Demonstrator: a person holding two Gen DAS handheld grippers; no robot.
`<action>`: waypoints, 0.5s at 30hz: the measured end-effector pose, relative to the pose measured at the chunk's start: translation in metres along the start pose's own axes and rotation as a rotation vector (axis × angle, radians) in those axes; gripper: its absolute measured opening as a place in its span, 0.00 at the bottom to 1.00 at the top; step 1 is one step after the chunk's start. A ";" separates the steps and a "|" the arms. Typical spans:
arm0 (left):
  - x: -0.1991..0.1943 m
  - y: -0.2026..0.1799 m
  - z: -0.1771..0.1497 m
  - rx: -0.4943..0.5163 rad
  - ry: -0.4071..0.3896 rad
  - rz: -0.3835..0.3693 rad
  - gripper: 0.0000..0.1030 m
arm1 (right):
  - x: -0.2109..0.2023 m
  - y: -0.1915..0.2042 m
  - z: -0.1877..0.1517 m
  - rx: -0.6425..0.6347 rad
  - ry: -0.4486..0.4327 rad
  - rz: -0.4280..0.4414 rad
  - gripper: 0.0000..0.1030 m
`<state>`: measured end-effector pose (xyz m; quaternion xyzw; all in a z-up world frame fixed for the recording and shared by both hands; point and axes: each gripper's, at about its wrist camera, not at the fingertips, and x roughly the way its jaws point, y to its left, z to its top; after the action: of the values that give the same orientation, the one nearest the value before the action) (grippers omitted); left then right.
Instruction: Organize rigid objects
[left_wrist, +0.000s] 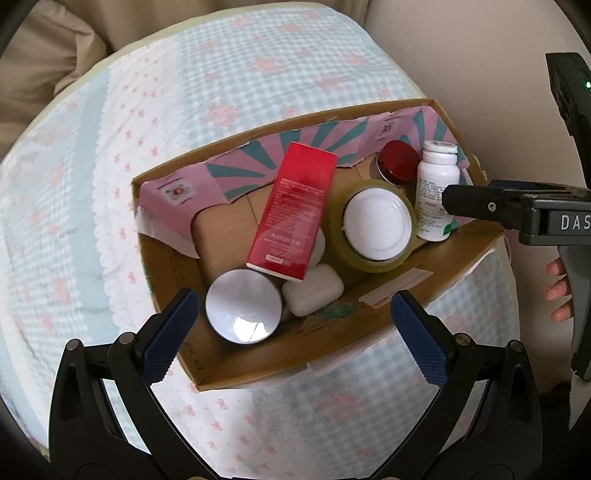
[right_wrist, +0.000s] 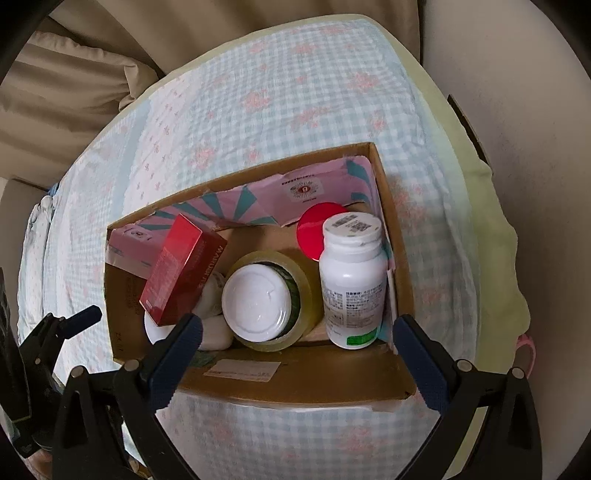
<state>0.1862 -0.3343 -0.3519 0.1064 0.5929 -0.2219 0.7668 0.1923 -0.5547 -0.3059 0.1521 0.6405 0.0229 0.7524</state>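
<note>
The cardboard box sits in the middle of both views on a checked blue-and-white cloth with pink flowers, and it holds all the rigid objects. In the left wrist view a red carton leans across the centre of the box, its lower end resting over a white soap-like bar and beside a white round lid at lower left. Right of the carton a tape roll rings a white-capped jar; above right stand a red-lidded jar and a white pill bottle, upright near the box's right wall. The left tongs hang wide open over the near edge of the box, gripping nothing. In the right wrist view the right tongs are likewise spread open and empty, just above the near wall, with the pill bottle between the fingers' line and the far corner.
</note>
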 end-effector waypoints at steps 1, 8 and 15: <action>-0.003 0.000 0.001 0.000 -0.002 -0.001 1.00 | -0.001 0.001 0.000 0.000 0.000 -0.006 1.00; -0.019 0.005 -0.001 -0.004 -0.037 0.007 1.00 | -0.001 0.008 -0.006 0.004 0.008 -0.029 1.00; -0.054 0.022 -0.010 -0.043 -0.082 0.001 1.00 | -0.020 0.034 -0.021 -0.021 -0.004 -0.063 1.00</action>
<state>0.1771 -0.2993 -0.3052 0.0810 0.5655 -0.2128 0.7927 0.1743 -0.5226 -0.2810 0.1237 0.6434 0.0057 0.7554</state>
